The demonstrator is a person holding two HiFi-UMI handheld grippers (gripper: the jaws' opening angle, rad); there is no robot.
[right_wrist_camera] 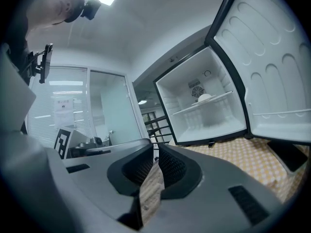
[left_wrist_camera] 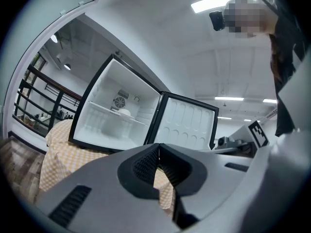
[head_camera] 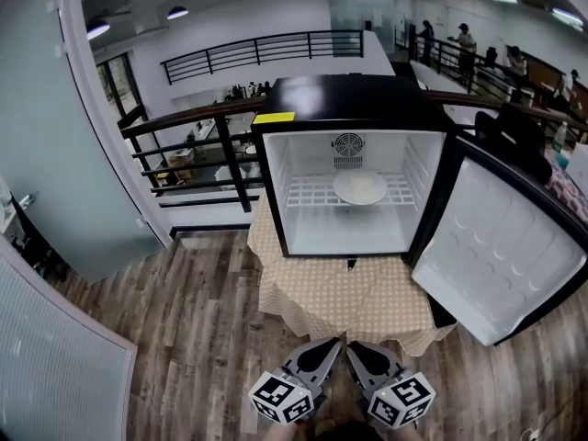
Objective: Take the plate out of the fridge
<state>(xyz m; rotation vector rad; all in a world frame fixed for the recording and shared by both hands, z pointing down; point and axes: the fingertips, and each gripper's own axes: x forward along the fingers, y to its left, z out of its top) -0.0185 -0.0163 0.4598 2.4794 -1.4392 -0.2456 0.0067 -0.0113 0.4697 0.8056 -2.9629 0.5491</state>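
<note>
- The fridge (head_camera: 358,99), a small black one with a white inside, stood on a counter (head_camera: 349,297) draped in a checked cloth (head_camera: 303,292).
- Its door (head_camera: 501,246) was swung wide open to the right, with the white inner lining facing out.
- The plate (head_camera: 359,188) lay flat on the wire shelf (head_camera: 308,194) inside the fridge, towards the back and slightly right of centre, just below the round fan (head_camera: 348,145) in the rear wall.
- The left hand-held gripper (head_camera: 329,347) was low in the head view, over the wooden floor (head_camera: 202,320) in front of the counter and well apart from the fridge. Its jaws were closed tip to tip with nothing between them.
- The right hand-held gripper (head_camera: 356,349) was just beside the left one, also pointing towards the fridge. Its jaws were closed and it held nothing.
- Neither hand-held gripper touched the plate, the door or the counter.
- A dark railing (head_camera: 193,145) ran behind the fridge to its left.
</note>
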